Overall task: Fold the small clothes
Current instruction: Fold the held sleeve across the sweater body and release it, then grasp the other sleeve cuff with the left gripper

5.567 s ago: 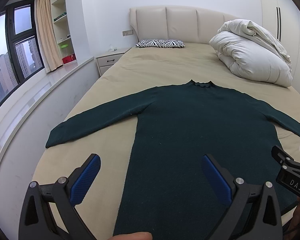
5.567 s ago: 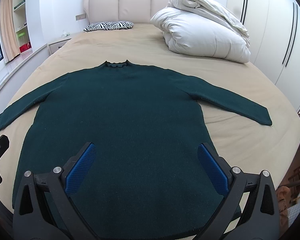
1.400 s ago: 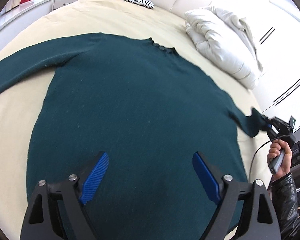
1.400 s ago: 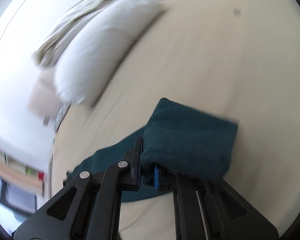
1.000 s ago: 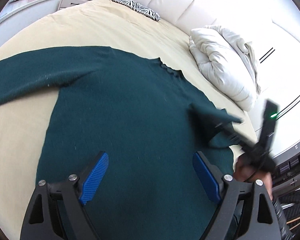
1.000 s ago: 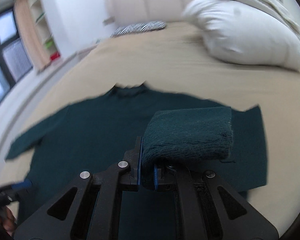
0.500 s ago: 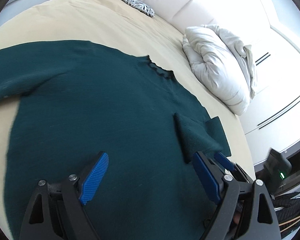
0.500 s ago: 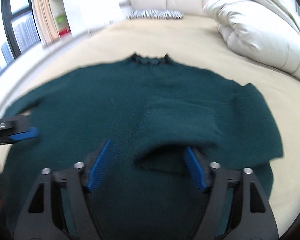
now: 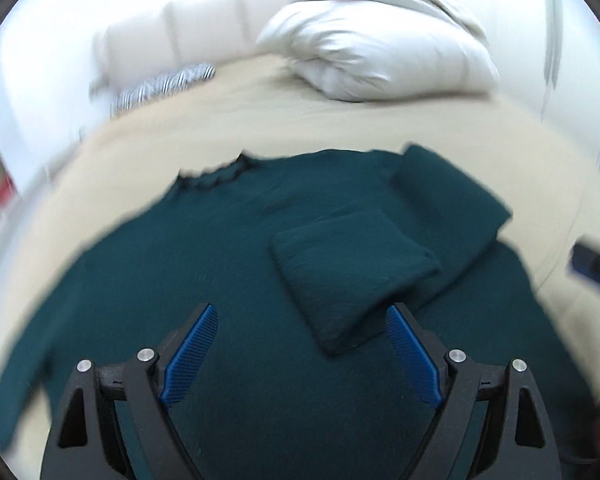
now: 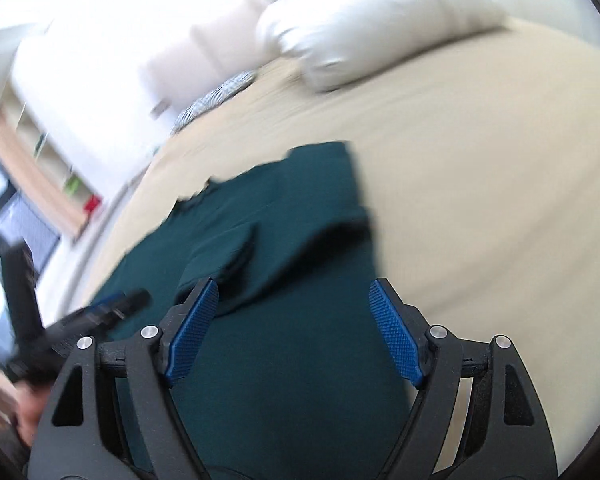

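Right gripper point(image 10: 292, 332): its blue fingers point(image 10: 192, 332) stand well apart with nothing between them, the jaws having just been opening; a second ago they were clamped on the cuff of the sweater's right sleeve, and that cuff is now released. Left gripper point(image 9: 300, 356): fingers point(image 9: 188, 352) likewise spread and empty, hovering above the lower body of the garment, as in the earlier views. The dark green sweater point(image 9: 228, 264) lies flat, front up, on the beige bed point(image 9: 340, 128), collar toward the headboard. Its right sleeve point(image 9: 352, 276), which lay stretched out to the side a few seconds back, is now doubled inward across the chest, the cuff resting just beyond the left gripper's fingers. The other sleeve point(image 9: 24, 376) runs outward at the frame's lower left, not yet folded. The white duvet point(image 9: 380, 52) and the zebra-print pillow point(image 9: 164, 84) sit well apart from the garment, near the headboard. Judged from this layout, the first sleeve fold is complete; the opposite sleeve is the likely next step, then the body folds.
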`<action>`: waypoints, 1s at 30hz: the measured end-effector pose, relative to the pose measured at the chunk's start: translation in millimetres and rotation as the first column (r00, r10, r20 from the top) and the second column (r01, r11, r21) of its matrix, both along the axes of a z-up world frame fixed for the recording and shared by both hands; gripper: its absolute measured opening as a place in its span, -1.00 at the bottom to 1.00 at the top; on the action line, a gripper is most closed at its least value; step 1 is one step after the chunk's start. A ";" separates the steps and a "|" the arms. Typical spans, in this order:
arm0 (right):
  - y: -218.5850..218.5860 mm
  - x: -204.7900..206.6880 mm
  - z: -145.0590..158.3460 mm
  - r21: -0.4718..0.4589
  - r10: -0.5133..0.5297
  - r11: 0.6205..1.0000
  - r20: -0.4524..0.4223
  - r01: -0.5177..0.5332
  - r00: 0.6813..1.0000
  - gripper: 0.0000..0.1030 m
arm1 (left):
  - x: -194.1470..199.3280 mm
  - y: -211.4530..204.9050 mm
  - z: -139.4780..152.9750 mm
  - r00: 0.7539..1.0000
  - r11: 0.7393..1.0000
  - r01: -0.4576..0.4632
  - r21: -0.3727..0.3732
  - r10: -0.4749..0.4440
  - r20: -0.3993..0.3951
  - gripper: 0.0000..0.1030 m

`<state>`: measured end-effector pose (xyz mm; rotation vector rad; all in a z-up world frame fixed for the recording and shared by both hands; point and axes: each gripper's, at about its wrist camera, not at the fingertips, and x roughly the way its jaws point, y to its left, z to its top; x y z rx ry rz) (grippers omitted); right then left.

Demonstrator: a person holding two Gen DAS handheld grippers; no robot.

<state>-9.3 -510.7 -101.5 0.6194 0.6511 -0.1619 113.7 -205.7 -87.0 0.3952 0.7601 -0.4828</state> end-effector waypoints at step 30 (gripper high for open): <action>19.5 4.6 -23.9 0.030 0.043 0.999 -0.041 -0.042 0.998 0.50 | 91.9 121.1 -26.8 0.879 0.747 -0.416 -0.519 0.185 -0.439 0.43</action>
